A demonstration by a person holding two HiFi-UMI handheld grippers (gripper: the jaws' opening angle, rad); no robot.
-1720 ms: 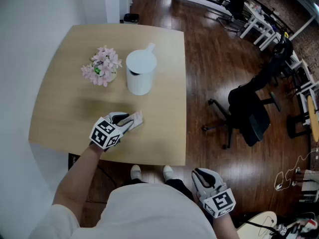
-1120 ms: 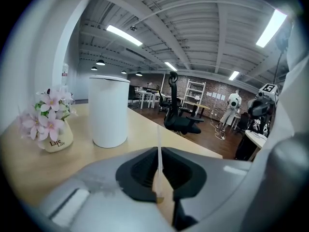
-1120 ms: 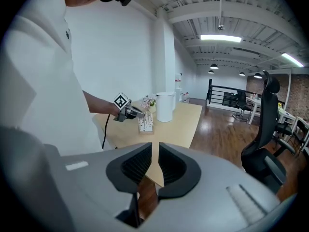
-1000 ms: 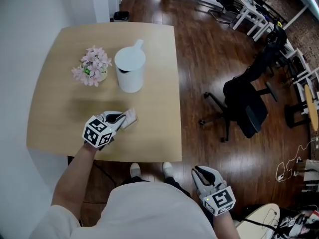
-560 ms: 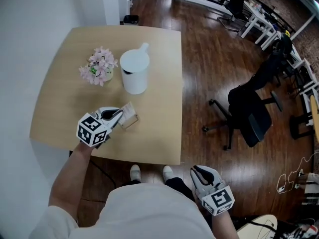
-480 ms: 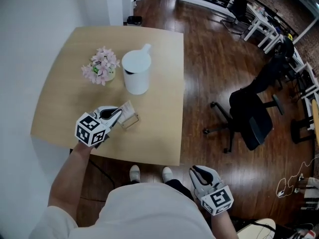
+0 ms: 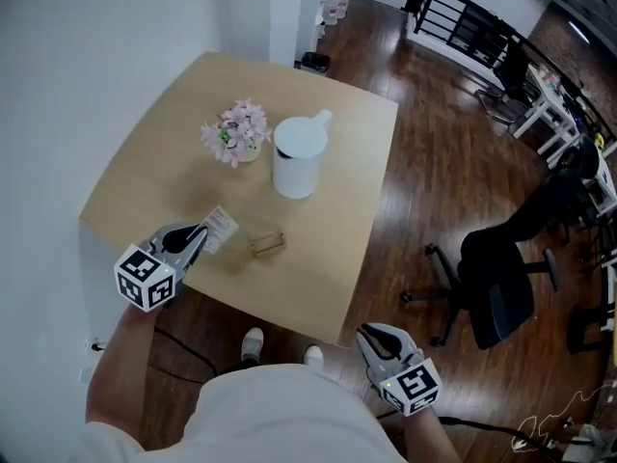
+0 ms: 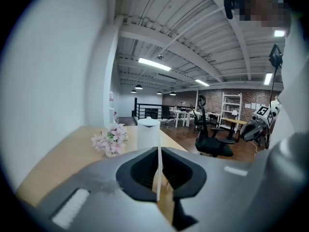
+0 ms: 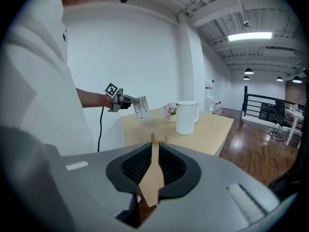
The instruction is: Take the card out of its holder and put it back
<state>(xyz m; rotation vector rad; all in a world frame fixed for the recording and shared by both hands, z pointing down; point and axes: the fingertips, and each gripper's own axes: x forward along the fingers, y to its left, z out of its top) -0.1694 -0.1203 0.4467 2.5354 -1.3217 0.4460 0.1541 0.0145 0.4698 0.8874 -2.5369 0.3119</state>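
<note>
My left gripper (image 7: 201, 234) is shut on a white printed card (image 7: 220, 230), held above the table's near left corner. In the left gripper view the card (image 8: 158, 173) stands edge-on between the jaws. The small clear card holder (image 7: 268, 245) rests empty on the wooden table (image 7: 164, 162), a short way right of the card. The right gripper view shows the holder (image 9: 157, 140) just past its jaws and the card (image 9: 141, 107) farther left. My right gripper (image 7: 373, 336) hangs over the floor beside my body, jaws together with nothing between them.
A white lidded jug (image 7: 297, 157) and a small pot of pink flowers (image 7: 236, 131) stand behind the holder. A black office chair (image 7: 506, 278) sits on the dark wood floor to the right. A white wall runs along the table's left side.
The left gripper drew the card out of the holder and pulled back toward the table's near left corner. The holder stayed on the table. The right gripper kept its place.
</note>
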